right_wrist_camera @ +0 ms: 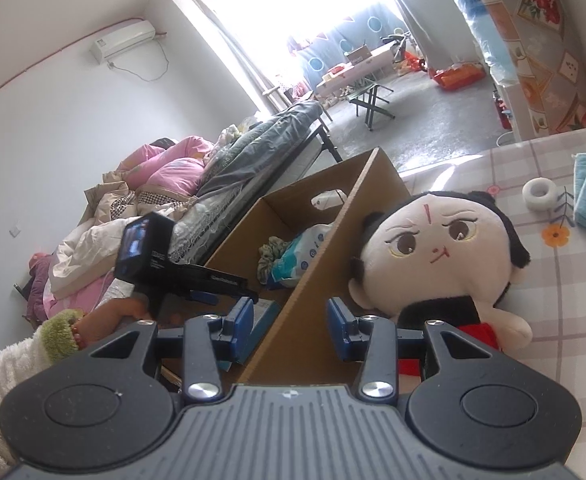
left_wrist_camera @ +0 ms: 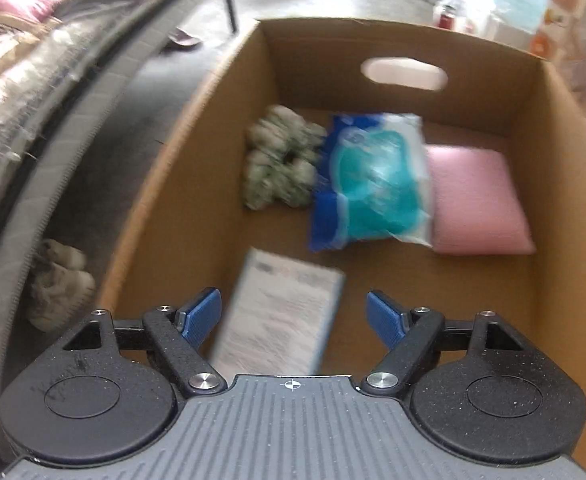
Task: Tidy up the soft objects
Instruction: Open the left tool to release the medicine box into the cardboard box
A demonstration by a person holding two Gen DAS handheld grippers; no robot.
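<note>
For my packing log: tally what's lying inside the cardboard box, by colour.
Green-grey scrunchie: 1
Blue-teal packet: 1
Pink cushion: 1
White printed pack: 1
Total: 4

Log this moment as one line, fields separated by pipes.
left gripper: open, over cardboard box | box holds scrunchie, blue pack, pink cushion | right gripper: open, astride box wall | plush doll: outside, on bed

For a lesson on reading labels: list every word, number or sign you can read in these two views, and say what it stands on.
None can be read.
White flat pack: printed lines, blurred.
Blue tissue pack: print blurred.
Left gripper: white lettering on its side, too small.
Air conditioner: sticker, too small.
</note>
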